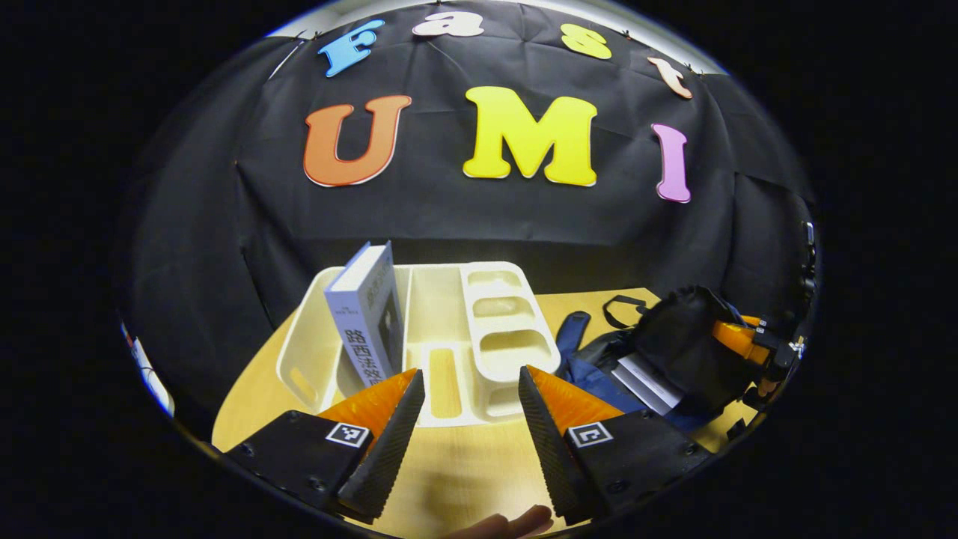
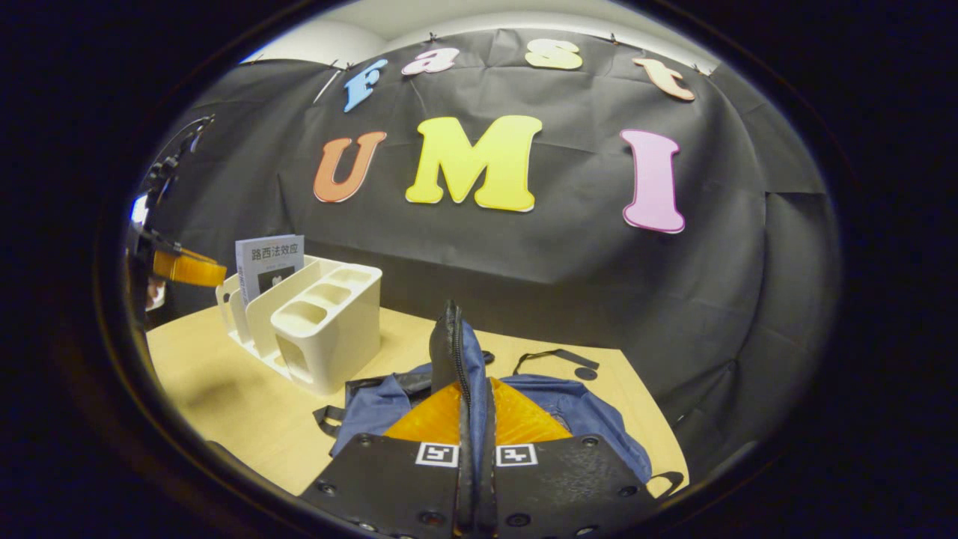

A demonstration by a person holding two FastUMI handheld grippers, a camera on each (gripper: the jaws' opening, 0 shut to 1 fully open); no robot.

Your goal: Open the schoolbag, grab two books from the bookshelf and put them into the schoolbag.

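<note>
Book (image 1: 364, 314) upright in bookshelf (image 1: 456, 299); schoolbag (image 2: 524, 408) interior hidden (flap raised).

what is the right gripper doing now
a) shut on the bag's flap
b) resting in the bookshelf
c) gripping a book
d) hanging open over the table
a: in the right gripper view the right gripper has both fingers pressed together on the flap of the blue bag, holding it up off the table, while the book stands in the white bookshelf off to the side.
</note>
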